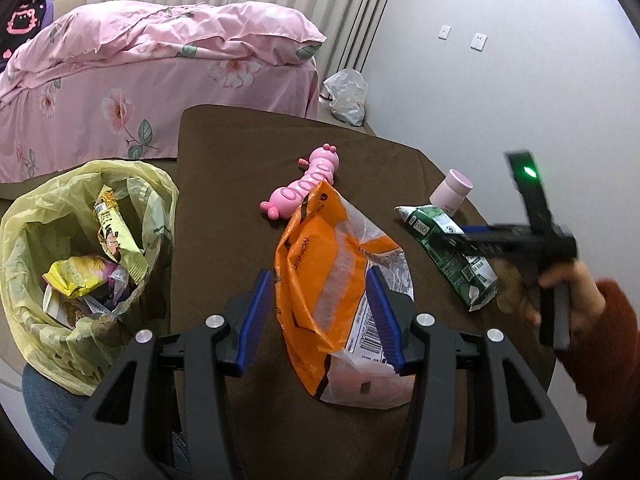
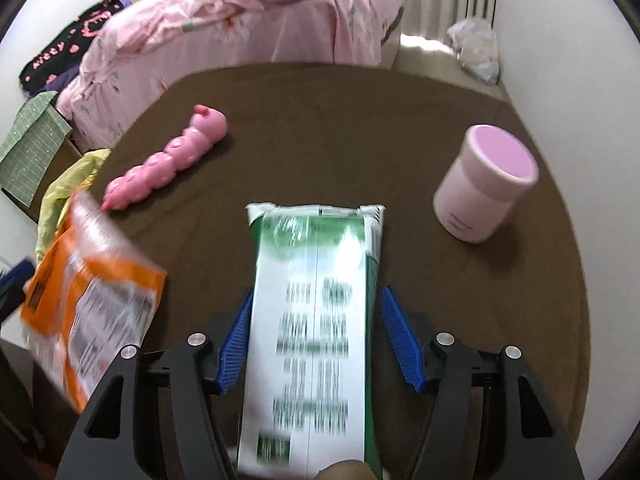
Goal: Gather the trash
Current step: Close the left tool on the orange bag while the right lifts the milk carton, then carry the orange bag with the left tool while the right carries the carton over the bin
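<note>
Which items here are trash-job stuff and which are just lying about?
Job:
- orange wrapper, between the left claw fingers
- green-and-white wrapper, between the right claw fingers
- yellow trash bag, already holding wrappers

Lying about:
- pink caterpillar toy
- pink-lidded jar
- pink bedding
- white plastic bag by the wall

Print on green wrapper (image 2: 316,320) blurred, unreadable.

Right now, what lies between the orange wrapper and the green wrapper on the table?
Only bare brown tablecloth separates the orange wrapper from the green wrapper; the left wrist view shows it.
</note>
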The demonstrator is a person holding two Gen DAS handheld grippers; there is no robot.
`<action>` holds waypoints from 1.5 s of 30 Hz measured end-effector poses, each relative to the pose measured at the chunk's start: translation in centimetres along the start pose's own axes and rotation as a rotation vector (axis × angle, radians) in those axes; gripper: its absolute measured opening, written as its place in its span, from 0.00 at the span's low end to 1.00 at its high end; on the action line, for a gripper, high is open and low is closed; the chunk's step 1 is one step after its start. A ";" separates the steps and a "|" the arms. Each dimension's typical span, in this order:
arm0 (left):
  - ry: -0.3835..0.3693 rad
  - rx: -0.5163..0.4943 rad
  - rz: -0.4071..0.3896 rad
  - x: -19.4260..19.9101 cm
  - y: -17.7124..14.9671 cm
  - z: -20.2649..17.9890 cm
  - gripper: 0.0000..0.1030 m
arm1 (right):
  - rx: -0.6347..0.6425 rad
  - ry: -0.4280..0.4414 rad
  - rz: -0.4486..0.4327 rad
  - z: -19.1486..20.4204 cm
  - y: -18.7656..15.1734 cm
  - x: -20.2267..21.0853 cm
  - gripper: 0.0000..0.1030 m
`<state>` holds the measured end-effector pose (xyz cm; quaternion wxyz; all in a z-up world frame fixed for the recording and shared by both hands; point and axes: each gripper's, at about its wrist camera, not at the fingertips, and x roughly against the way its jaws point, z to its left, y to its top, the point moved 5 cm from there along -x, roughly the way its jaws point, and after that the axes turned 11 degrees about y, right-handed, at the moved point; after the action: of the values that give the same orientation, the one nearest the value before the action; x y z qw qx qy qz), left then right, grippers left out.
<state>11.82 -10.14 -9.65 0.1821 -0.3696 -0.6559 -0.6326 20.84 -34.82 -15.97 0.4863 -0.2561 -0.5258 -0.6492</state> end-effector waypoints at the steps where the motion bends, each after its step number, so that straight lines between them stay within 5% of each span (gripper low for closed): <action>1: 0.001 0.000 0.003 0.0 -0.1 0.0 0.45 | -0.012 0.006 0.007 -0.1 0.6 -0.3 0.58; 7: 0.001 0.011 0.008 0.0 -0.2 0.4 0.45 | 0.036 0.057 -0.121 2.0 2.3 3.3 0.57; 18: -0.005 0.014 0.009 0.5 -0.3 0.1 0.46 | 0.181 0.080 -0.340 6.1 -0.5 10.4 0.55; 27: 0.008 0.014 0.170 -1.0 -2.8 -1.0 0.51 | 0.174 0.093 -0.395 5.5 -2.1 12.3 0.55; 30: 0.005 0.042 0.203 -1.6 -3.4 -1.3 0.40 | 0.176 0.099 -0.421 6.0 -2.2 13.1 0.55; 32: 0.014 0.065 0.188 -1.2 -3.1 -1.0 0.26 | 0.197 0.096 -0.441 6.9 -2.3 13.6 0.55; 33: 0.023 0.074 0.170 -0.8 -2.9 -0.7 0.12 | 0.214 0.094 -0.453 7.5 -2.3 14.0 0.55; 45: 0.205 0.130 -0.098 6.4 1.2 5.1 0.07 | 0.354 0.132 -0.534 14.5 -1.5 16.9 0.55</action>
<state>9.66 -3.71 -5.00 0.2405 -0.2581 -0.6907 -0.6312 10.22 -27.50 2.23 0.3688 0.0223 -0.6465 -0.6675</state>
